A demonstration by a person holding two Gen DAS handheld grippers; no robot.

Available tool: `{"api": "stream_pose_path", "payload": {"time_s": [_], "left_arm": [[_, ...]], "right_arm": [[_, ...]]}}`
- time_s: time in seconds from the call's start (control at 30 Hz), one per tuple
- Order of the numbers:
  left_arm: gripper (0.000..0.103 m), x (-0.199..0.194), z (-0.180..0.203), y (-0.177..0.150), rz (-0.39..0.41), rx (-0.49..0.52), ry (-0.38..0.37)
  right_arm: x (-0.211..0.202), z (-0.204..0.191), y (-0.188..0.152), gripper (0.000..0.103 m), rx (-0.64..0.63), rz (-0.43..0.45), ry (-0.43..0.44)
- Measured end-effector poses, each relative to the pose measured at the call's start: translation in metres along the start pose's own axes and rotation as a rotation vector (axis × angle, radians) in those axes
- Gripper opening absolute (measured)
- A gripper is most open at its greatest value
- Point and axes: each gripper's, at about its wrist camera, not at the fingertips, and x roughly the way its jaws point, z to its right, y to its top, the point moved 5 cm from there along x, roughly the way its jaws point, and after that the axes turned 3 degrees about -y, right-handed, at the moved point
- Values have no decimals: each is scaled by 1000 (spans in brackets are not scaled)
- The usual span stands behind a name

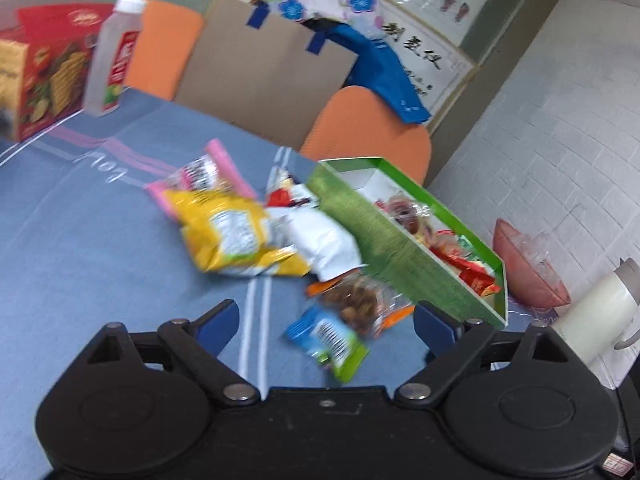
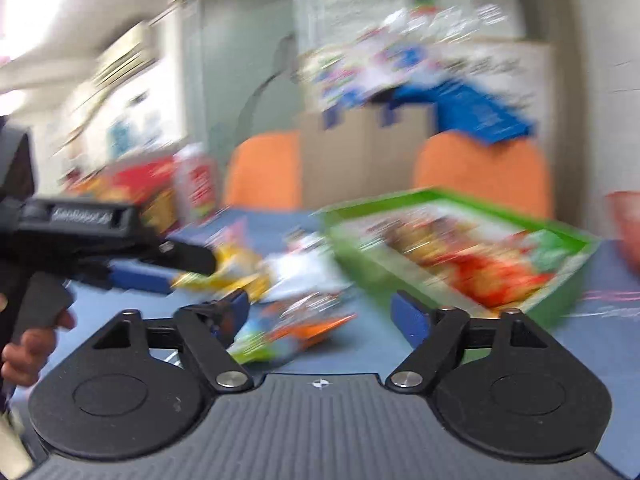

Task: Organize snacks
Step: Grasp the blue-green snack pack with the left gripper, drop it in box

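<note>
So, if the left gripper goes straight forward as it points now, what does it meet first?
Probably the blue-green packet, which lies between the open fingers of the left gripper. The clear nut bag is just behind it. Depth is unclear.

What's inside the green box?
The green box holds wrapped snacks: a clear packet toward the back and red packets at the near end. Its wall hides whatever lies lower down, so I can't count them.

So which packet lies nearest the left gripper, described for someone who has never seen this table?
Find the green box on the blue tablecloth. By its near long side lies a row of loose packets; the blue and green packet is the nearest of them, between the left gripper fingers. Its neighbours are orange-edged, white and yellow.
</note>
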Motion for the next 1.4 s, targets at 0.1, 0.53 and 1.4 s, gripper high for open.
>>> {"api": "stream_pose_path", "payload": {"time_s": [0.1, 0.53, 1.4], "left_arm": [[103, -19, -16, -5, 20, -24, 28], [103, -24, -23, -14, 2, -18, -15], [85, 58, -1, -17, -117, 31, -31]], "right_arm": [[18, -24, -2, 88, -78, -52, 68], [30, -41, -17, 74, -64, -174, 145], [62, -50, -20, 80, -117, -223, 106]]}}
